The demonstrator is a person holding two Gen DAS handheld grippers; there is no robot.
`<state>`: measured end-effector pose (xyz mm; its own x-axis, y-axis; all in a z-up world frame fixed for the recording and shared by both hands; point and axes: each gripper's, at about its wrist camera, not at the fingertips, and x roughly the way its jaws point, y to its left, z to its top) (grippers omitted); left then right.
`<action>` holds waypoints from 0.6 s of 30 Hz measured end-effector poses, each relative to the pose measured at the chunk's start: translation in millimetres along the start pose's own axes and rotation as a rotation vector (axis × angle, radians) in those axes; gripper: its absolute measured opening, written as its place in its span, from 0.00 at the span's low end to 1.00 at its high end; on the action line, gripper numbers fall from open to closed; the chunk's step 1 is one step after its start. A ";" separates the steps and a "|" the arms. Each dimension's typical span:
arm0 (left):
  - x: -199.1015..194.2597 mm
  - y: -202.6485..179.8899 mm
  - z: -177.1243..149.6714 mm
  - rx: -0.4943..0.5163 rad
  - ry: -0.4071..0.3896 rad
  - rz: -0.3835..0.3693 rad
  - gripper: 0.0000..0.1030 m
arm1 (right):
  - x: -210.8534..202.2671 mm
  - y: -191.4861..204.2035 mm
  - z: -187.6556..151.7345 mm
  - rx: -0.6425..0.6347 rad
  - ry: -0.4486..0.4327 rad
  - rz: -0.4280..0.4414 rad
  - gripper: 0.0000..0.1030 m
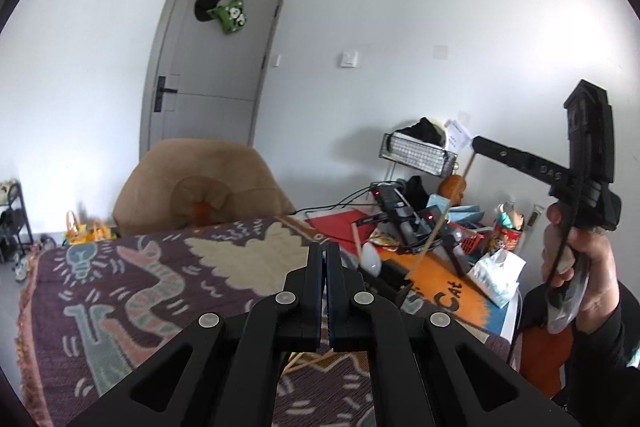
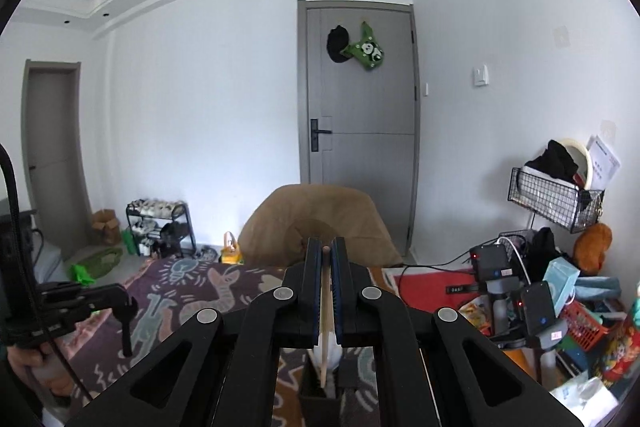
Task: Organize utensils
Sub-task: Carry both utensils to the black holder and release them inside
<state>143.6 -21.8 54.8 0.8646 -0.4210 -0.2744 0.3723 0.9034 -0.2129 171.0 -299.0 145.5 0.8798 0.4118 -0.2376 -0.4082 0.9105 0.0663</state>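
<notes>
Closest to the right wrist camera, the right gripper [image 2: 327, 255] is clamped on a thin wooden chopstick [image 2: 325, 323], which runs between the two fingers [image 2: 313, 267] and shows its tip at their far end. Its lower end reaches down into a black utensil holder [image 2: 320, 397] standing on the patterned cloth [image 2: 192, 291] that covers the worktop. A white spoon [image 2: 335, 357] sits in the same holder, just beside the chopstick.

From the left wrist camera, the left gripper [image 1: 325, 259] has its fingers [image 1: 314, 267] pressed together with nothing between them, held above the patterned cloth [image 1: 140, 287]. The black utensil holder [image 1: 390, 277] stands just beyond its tips, with the white spoon [image 1: 370, 259] and a wooden stick [image 1: 434, 231] leaning out of it. The right hand [image 1: 580, 259] is raised at the right edge, gripping its tool handle.

Behind the worktop stand a tan chair [image 2: 316, 223], a grey door [image 2: 360, 131] and a wire basket [image 2: 556, 199] on the wall. Clutter, including a tissue pack [image 1: 496, 275], occupies the worktop's right end.
</notes>
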 end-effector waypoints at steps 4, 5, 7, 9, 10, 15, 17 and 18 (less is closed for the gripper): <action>9.2 -12.0 8.9 0.010 -0.010 -0.015 0.01 | 25.9 -14.8 -18.2 0.053 0.089 -0.004 0.08; 11.3 -14.0 10.6 0.010 -0.011 -0.018 0.01 | 30.2 -18.3 -22.8 0.066 0.111 -0.015 0.22; 17.4 -21.2 15.2 0.012 -0.014 -0.026 0.01 | 28.8 -26.5 -32.2 0.106 0.110 -0.017 0.52; 23.7 -28.4 19.0 0.017 -0.017 -0.034 0.01 | 19.5 -34.7 -41.4 0.136 0.085 0.001 0.58; 26.6 -31.5 20.2 0.020 -0.017 -0.038 0.01 | 16.2 -37.4 -45.6 0.143 0.091 0.005 0.58; 42.4 -45.7 27.2 0.036 -0.020 -0.052 0.01 | -0.4 -55.4 -66.6 0.209 0.102 0.009 0.58; 48.7 -51.1 29.7 0.042 -0.024 -0.059 0.01 | -5.3 -61.6 -75.8 0.235 0.111 0.010 0.59; 52.1 -54.3 31.6 0.042 -0.028 -0.066 0.01 | -8.2 -64.7 -82.4 0.247 0.122 0.003 0.59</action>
<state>179.1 -90.2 81.7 0.8464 -0.4779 -0.2349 0.4420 0.8765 -0.1905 170.1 -364.4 63.3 0.8368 0.4202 -0.3510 -0.3254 0.8973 0.2983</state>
